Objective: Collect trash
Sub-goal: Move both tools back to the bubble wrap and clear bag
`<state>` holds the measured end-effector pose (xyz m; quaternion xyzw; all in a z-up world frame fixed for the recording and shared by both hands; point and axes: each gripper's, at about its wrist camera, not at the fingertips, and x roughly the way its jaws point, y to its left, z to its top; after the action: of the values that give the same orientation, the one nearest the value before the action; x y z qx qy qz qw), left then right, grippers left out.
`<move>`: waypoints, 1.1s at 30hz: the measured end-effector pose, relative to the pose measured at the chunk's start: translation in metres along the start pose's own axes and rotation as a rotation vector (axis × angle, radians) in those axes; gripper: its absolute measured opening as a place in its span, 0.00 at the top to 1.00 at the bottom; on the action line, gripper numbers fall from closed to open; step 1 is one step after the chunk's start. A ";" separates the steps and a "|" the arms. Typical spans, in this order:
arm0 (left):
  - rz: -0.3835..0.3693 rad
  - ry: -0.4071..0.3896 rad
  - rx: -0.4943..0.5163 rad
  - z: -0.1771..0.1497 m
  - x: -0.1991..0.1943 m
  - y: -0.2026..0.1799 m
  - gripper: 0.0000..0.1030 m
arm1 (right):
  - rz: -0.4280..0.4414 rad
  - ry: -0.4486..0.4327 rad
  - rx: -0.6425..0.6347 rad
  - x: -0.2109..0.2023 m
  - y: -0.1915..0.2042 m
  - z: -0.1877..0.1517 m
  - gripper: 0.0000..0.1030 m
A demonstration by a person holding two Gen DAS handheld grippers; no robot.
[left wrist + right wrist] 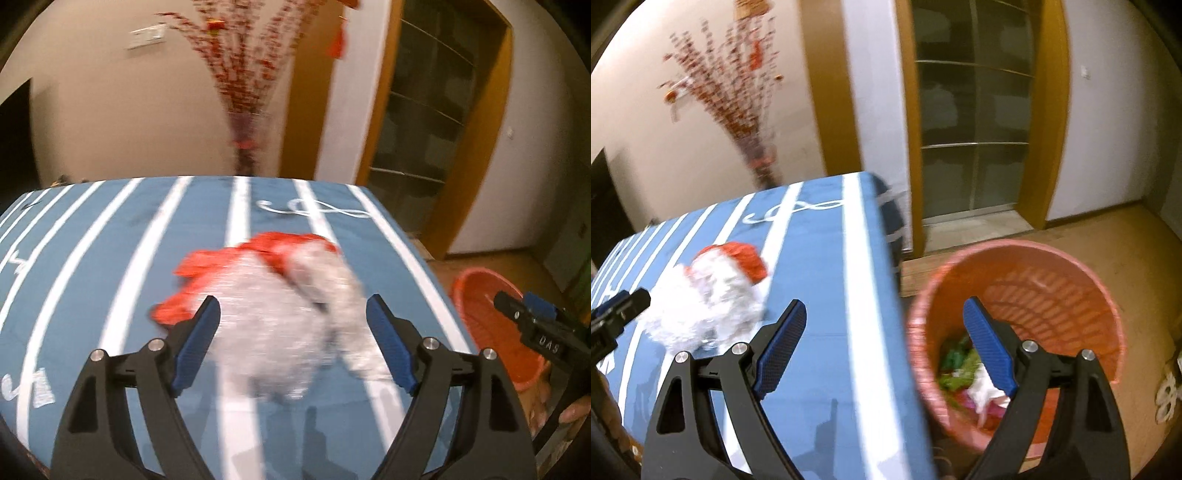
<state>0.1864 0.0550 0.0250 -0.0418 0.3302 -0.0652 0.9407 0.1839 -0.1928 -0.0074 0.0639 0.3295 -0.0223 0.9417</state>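
A crumpled clear plastic wrapper with a red part (280,314) lies on the blue striped tablecloth (92,258). My left gripper (293,314) is open, its jaws on either side of the wrapper, not closed on it. The wrapper also shows in the right wrist view (713,295), left of centre. My right gripper (886,321) is open and empty, held over the table's right edge and the orange waste basket (1015,258), which stands on the floor and holds several pieces of trash (967,380). The right gripper (532,314) appears at the right of the left wrist view.
The basket (476,288) stands beside the table's right edge. A vase of red branches (243,110) stands behind the table against the wall. A glass door with a wooden frame (979,129) is at the back right. The views are motion-blurred.
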 end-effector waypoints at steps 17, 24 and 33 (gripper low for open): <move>0.126 -0.035 -0.118 -0.021 -0.024 0.093 0.22 | 0.136 0.121 -0.099 0.050 0.102 0.001 0.34; 0.138 -0.029 -0.149 -0.030 -0.027 0.111 0.22 | 0.150 0.146 -0.137 0.064 0.126 -0.002 0.38; 0.116 -0.007 -0.148 -0.035 -0.023 0.108 0.22 | 0.097 0.225 -0.132 0.086 0.115 -0.011 0.69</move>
<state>0.1566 0.1645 -0.0010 -0.0923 0.3329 0.0140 0.9383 0.2542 -0.0772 -0.0579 0.0198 0.4302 0.0520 0.9010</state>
